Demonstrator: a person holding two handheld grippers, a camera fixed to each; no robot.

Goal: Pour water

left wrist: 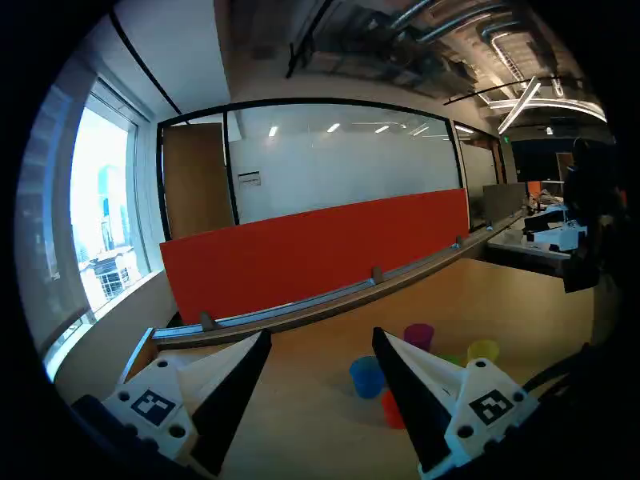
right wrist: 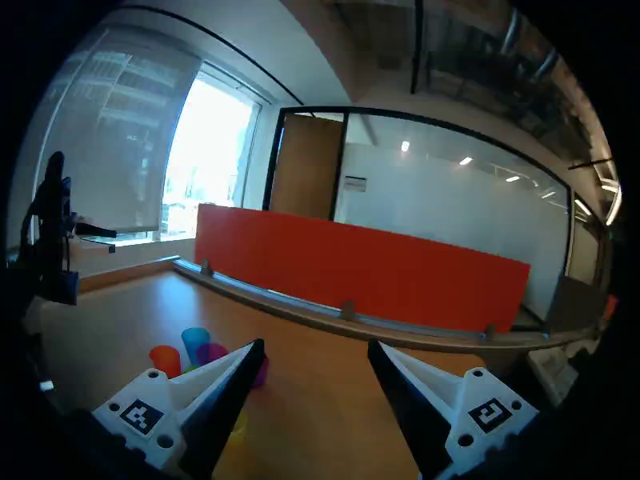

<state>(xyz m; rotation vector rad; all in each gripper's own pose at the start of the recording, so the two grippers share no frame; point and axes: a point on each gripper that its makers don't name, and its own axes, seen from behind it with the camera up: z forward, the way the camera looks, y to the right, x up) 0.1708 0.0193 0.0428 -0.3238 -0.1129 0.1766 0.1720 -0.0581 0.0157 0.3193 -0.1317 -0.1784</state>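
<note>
Your left gripper [left wrist: 320,332] hangs above the wooden table [left wrist: 320,432] with its fingers spread wide and nothing between them; your right gripper [right wrist: 314,344] is just as wide and empty. Small plastic cups cluster on the table ahead: a blue cup [left wrist: 366,376], a red cup [left wrist: 391,410] partly hidden behind one finger, a purple cup [left wrist: 418,336] and a yellow cup [left wrist: 482,350]. You cannot tell whether any holds water. An orange partition [left wrist: 320,248] runs along the table's far edge, a bright window [left wrist: 100,224] to its side.
</note>
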